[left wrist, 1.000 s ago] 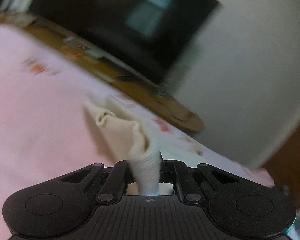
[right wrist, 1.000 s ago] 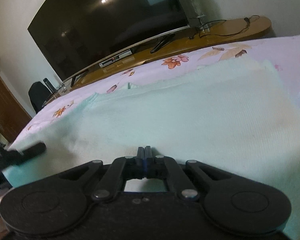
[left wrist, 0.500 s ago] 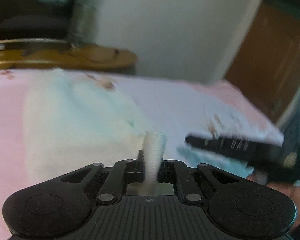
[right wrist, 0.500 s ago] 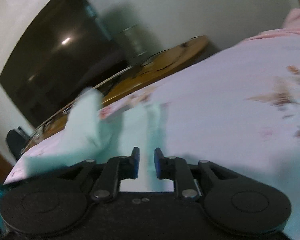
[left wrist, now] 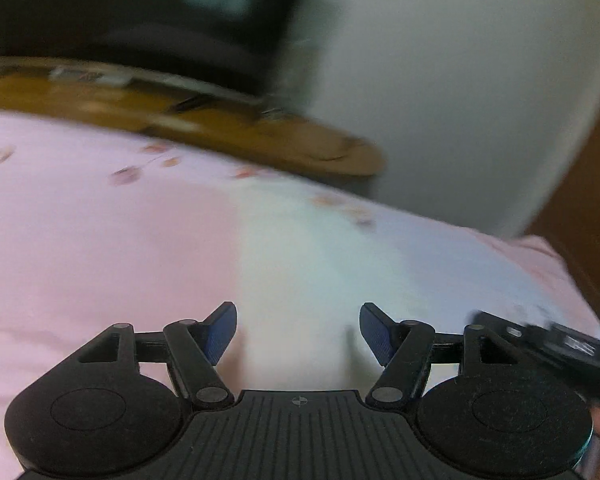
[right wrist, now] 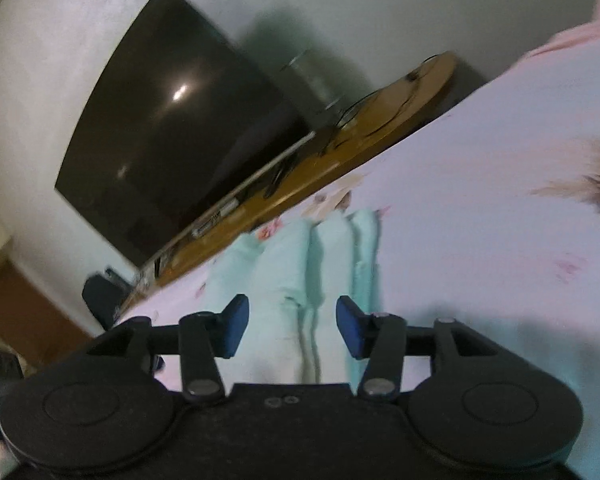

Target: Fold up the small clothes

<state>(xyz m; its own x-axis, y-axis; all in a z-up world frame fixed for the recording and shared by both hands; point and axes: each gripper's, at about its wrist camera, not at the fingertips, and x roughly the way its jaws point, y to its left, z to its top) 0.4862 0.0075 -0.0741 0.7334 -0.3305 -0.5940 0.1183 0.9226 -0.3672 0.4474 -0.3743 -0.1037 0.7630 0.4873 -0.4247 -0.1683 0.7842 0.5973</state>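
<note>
Above pale cloth [left wrist: 300,264], seemingly angled-down, gaping left tongs [left wrist: 298,330]

Legible markings: none.
I find no readable text, brand, number or sign in either wrist view; the boxes on the wooden TV shelf [right wrist: 260,196] are too blurred to make out.

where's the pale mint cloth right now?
The pale mint cloth lies bunched in folds on the pink floral bedsheet, just ahead of the open right tongs in the right wrist view, with the wooden TV bench beyond.
</note>
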